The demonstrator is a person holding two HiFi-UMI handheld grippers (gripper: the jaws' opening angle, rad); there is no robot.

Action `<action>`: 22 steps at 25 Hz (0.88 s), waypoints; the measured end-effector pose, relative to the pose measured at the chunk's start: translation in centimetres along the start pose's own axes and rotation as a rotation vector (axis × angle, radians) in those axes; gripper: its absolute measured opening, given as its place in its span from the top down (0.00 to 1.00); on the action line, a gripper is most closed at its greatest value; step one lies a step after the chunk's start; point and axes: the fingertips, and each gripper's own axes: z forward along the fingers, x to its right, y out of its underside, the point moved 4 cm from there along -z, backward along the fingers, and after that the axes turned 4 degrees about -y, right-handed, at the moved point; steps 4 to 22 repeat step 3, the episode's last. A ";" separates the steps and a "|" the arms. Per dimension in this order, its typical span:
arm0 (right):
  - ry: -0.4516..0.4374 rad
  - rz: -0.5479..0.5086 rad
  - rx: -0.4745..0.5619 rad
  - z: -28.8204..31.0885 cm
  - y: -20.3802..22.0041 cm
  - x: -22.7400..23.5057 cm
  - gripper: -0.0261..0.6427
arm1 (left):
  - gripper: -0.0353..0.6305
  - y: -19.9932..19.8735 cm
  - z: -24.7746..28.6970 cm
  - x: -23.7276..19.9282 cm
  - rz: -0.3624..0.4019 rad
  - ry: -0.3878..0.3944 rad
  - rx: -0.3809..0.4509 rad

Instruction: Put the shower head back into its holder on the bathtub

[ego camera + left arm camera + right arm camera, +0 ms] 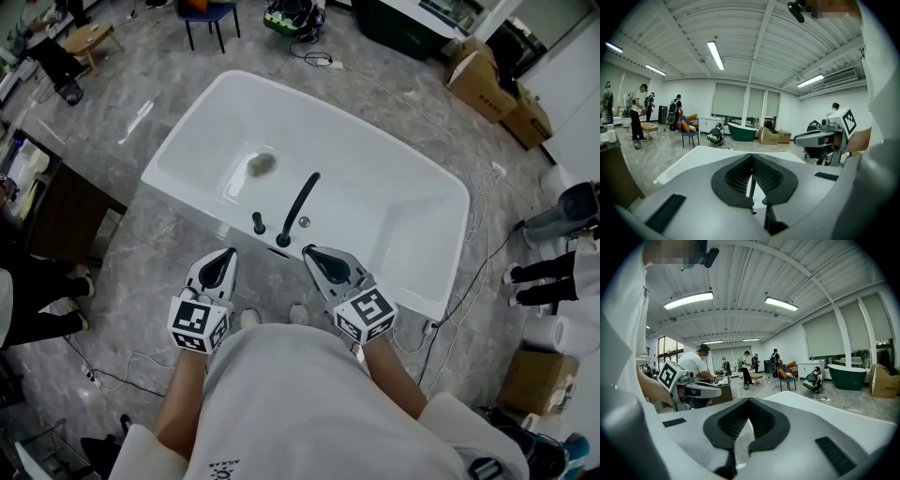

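Left tongs (pixel 229 253) and right tongs (pixel 308 250), both closed and empty, sit at 7 and 5 o'clock of the black shower head (pixel 300 206) on the bathtub (pixel 403 216) rim.

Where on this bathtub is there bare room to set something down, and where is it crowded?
Free: the bathtub basin right of the drain, up to its right wall, and the far rim. Crowded: the near rim's middle, where the black knob and long curved black fitting stand, with the left gripper and right gripper, both shut, before them.
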 end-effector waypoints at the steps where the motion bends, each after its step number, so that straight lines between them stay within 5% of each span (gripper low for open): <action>1: 0.002 -0.001 0.000 -0.1 -0.1 0.1 0.94 | 0.93 -0.1 0.0 0.0 0.001 0.000 0.001; 22: 0.006 -0.005 0.000 -0.1 -0.2 0.2 0.94 | 0.93 -0.4 0.1 0.0 0.003 0.001 0.004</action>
